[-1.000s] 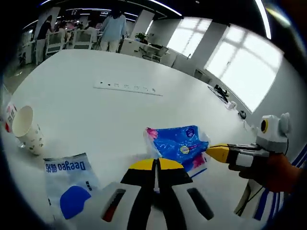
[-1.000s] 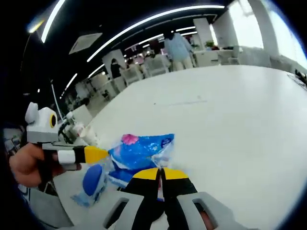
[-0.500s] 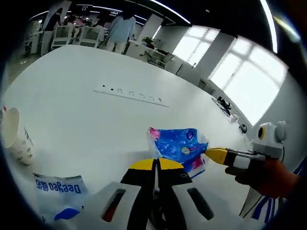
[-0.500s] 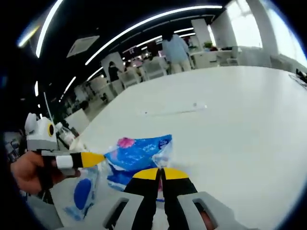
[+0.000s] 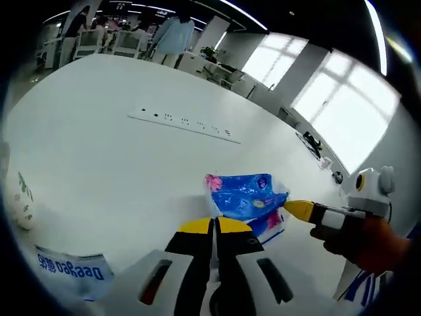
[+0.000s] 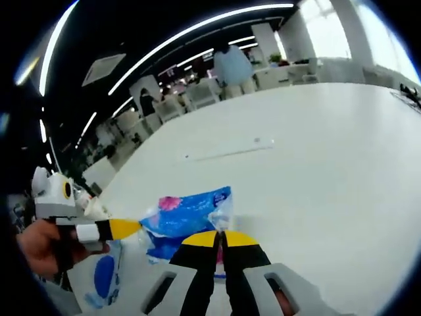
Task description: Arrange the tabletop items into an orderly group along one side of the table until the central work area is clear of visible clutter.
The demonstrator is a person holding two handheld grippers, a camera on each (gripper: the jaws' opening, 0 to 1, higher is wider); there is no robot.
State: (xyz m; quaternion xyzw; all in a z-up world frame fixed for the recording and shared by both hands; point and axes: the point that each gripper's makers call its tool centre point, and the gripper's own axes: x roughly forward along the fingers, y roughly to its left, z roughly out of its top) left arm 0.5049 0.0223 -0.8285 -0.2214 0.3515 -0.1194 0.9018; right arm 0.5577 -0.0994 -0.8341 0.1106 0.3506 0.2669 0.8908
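Observation:
A blue packet [image 5: 245,196] with a pink corner hangs between my two grippers over the white table [image 5: 99,164]. My left gripper [image 5: 214,226] is shut, its yellow tips at the packet's near left edge. It also enters the right gripper view from the left, as left gripper [image 6: 125,228] touching the blue packet [image 6: 187,212]. My right gripper [image 6: 220,237] is shut on the packet's clear plastic edge. In the left gripper view the right gripper [image 5: 299,209] meets the packet's right corner, held by a hand [image 5: 368,240].
A patterned paper cup [image 5: 16,201] stands at the far left. Beside it lies a white tissue pack [image 5: 69,273] with blue print, also seen as white pack [image 6: 102,280]. A power strip [image 5: 184,122] is set in the table farther back. People and chairs are beyond the table.
Both cameras have shifted, so the cup and the white pack now sit nearer the left view's edge. The blue packet stays between the two shut grippers.

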